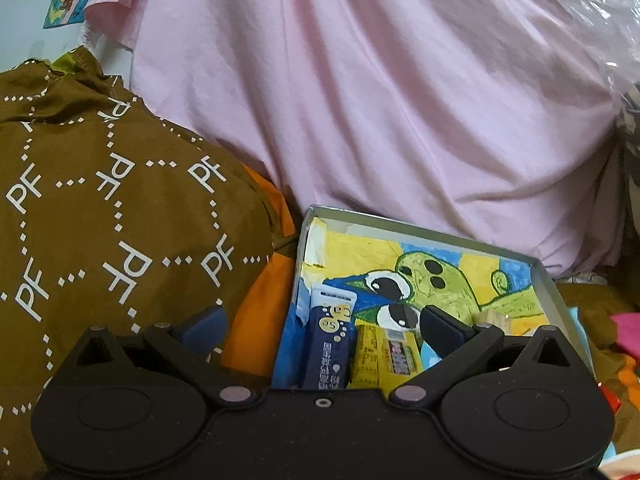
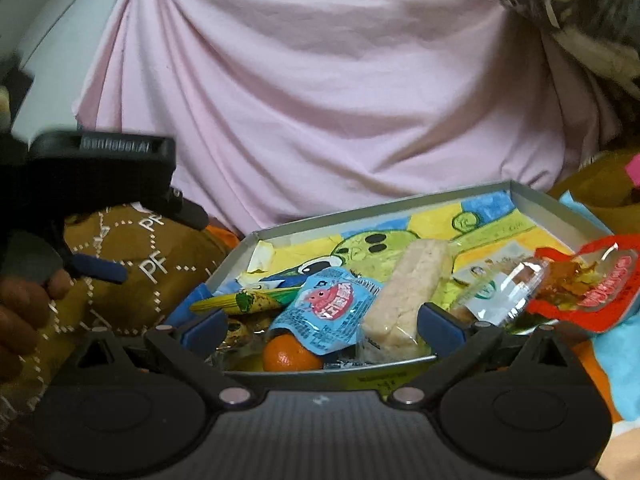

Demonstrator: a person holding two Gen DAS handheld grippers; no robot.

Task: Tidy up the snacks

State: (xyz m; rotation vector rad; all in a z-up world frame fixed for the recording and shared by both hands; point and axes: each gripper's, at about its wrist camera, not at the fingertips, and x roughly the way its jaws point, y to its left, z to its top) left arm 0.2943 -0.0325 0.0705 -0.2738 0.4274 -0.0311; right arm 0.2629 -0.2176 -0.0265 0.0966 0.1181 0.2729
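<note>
A shallow metal tin (image 1: 420,233) lined with a crayon drawing lies on the bedding. In the left wrist view a navy stick pack (image 1: 330,344) and a yellow packet (image 1: 384,356) lie in its near corner, and my left gripper (image 1: 320,326) hovers open over them. The right wrist view shows the tin (image 2: 360,209) with a blue pouch (image 2: 332,312), a pale rice bar (image 2: 408,292), an orange (image 2: 290,354), a yellow-green packet (image 2: 244,302) and a clear-wrapped snack (image 2: 504,292). A red packet (image 2: 588,280) rests on its right rim. My right gripper (image 2: 320,324) is open above the near edge, holding nothing.
Pink cloth (image 1: 380,100) rises behind the tin. A brown "PF" printed cloth (image 1: 112,208) bulges at its left over orange fabric (image 1: 260,300). In the right wrist view the left gripper (image 2: 148,240) and a hand (image 2: 24,312) sit left of the tin. Turquoise fabric (image 2: 616,360) lies at the right.
</note>
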